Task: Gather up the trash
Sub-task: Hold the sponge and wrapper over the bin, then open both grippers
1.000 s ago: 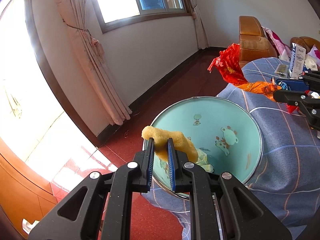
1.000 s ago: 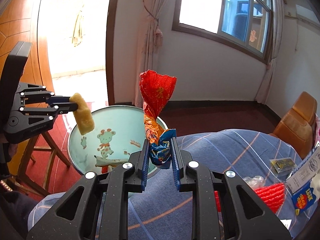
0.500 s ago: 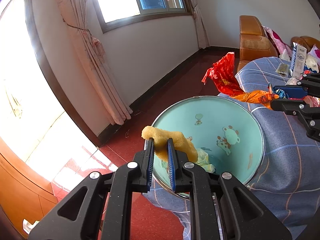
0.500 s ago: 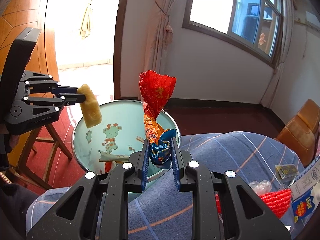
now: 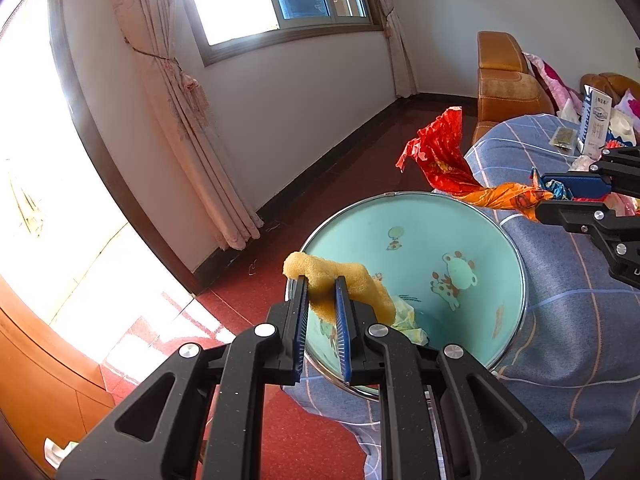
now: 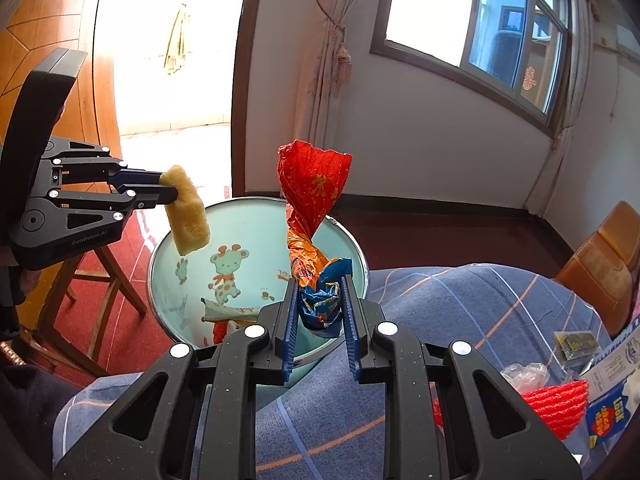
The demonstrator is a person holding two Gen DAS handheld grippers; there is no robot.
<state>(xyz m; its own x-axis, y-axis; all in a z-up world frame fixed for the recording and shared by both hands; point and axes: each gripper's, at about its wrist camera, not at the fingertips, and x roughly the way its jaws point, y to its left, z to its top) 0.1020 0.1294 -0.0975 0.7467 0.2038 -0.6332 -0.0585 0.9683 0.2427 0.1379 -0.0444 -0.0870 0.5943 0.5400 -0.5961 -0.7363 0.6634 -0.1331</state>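
My left gripper (image 5: 322, 286) is shut on a yellow sponge (image 5: 344, 280) and holds it over the near rim of a teal trash bin (image 5: 472, 240) with cartoon animals. The sponge (image 6: 188, 210) and left gripper (image 6: 166, 190) also show in the right wrist view, above the bin's (image 6: 248, 236) left edge. My right gripper (image 6: 320, 300) is shut on a crumpled red, orange and blue wrapper (image 6: 314, 200) that sticks up above the bin's right rim. The wrapper (image 5: 452, 164) shows from the left wrist too. Some trash (image 6: 228, 314) lies inside the bin.
A table with a blue checked cloth (image 6: 460, 300) stands beside the bin, with a red mesh piece (image 6: 556, 404), a clear plastic scrap (image 6: 524, 374), a small dark packet (image 6: 576, 344) and a carton (image 5: 596, 124). A brown armchair (image 5: 508, 88) stands behind. A wooden stool (image 6: 108, 284) stands left of the bin.
My right gripper has moved the wrapper closer to the bin, over its rim. The left gripper with the sponge has stayed almost still.
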